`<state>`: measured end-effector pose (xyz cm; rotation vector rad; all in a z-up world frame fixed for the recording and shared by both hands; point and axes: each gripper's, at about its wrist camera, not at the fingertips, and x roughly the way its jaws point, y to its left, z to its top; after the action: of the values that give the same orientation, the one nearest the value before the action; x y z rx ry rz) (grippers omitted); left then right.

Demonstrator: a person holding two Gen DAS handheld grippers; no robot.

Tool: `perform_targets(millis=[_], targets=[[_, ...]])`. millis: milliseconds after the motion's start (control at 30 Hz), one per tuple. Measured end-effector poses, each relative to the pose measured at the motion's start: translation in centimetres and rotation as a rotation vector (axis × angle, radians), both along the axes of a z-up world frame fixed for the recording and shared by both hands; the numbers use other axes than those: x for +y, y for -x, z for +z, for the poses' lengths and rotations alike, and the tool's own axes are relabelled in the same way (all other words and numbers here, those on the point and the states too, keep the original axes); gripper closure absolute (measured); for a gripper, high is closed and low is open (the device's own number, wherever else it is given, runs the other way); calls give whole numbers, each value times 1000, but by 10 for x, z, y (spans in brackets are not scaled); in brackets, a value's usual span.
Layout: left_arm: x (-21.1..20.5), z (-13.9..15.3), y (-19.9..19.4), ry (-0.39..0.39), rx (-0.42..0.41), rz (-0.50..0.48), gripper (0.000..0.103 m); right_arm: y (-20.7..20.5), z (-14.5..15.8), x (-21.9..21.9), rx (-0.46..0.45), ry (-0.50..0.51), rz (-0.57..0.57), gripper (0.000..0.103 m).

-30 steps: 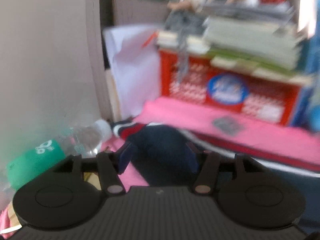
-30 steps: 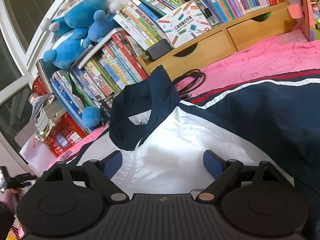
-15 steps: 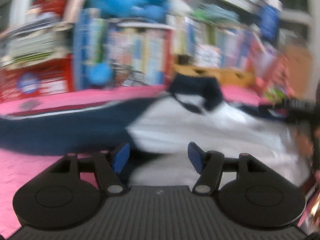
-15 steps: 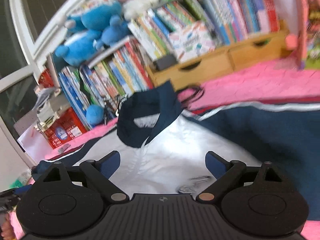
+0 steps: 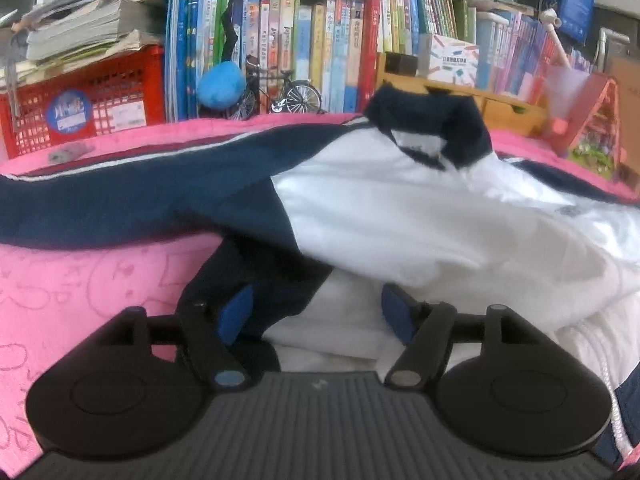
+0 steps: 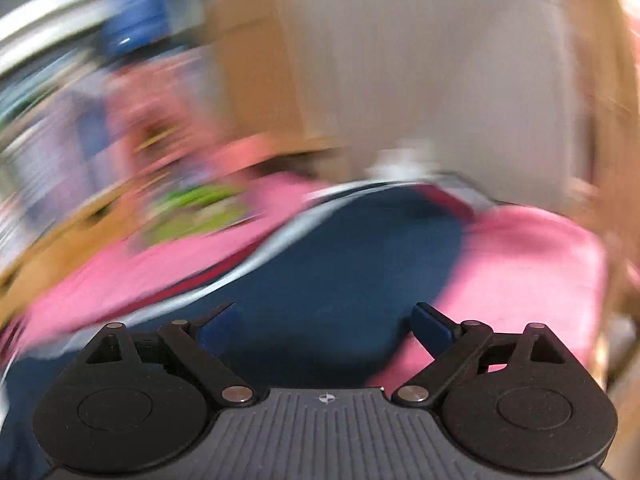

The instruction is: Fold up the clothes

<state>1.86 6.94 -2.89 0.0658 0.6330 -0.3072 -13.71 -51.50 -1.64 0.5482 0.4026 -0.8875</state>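
A navy and white jacket (image 5: 400, 216) lies spread on a pink cloth (image 5: 80, 288), collar up toward the books. Its left sleeve has been brought across onto the white body. My left gripper (image 5: 316, 310) hovers low over the folded cuff; its jaws are opening, with navy and white cloth lying between them and the blue pads apart from it. The right wrist view is motion-blurred. There my right gripper (image 6: 326, 324) stands open above the jacket's navy right sleeve (image 6: 360, 264), which runs out over the pink cloth (image 6: 532, 264), with nothing gripped.
Behind the jacket stand a row of books (image 5: 320, 40), a red crate (image 5: 88, 100) stacked with papers, a small model bicycle (image 5: 280, 96) and a wooden drawer unit (image 5: 500, 100). A pale wall (image 6: 440, 60) rises beyond the sleeve's end in the right view.
The left gripper swung from the far left end by the bottle and crate to the jacket's body and widened its jaws. The right gripper swept off the collar and white chest toward the right sleeve.
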Motion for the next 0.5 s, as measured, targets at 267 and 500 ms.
perform_targets(millis=[267,500], targets=[[-4,-1,1,-41,-8,25,22,-12,17,-83,18,23,-83,92],[-3,-1,1,-40,-5,34,21,-52,43,-90,204,308,-51,74]])
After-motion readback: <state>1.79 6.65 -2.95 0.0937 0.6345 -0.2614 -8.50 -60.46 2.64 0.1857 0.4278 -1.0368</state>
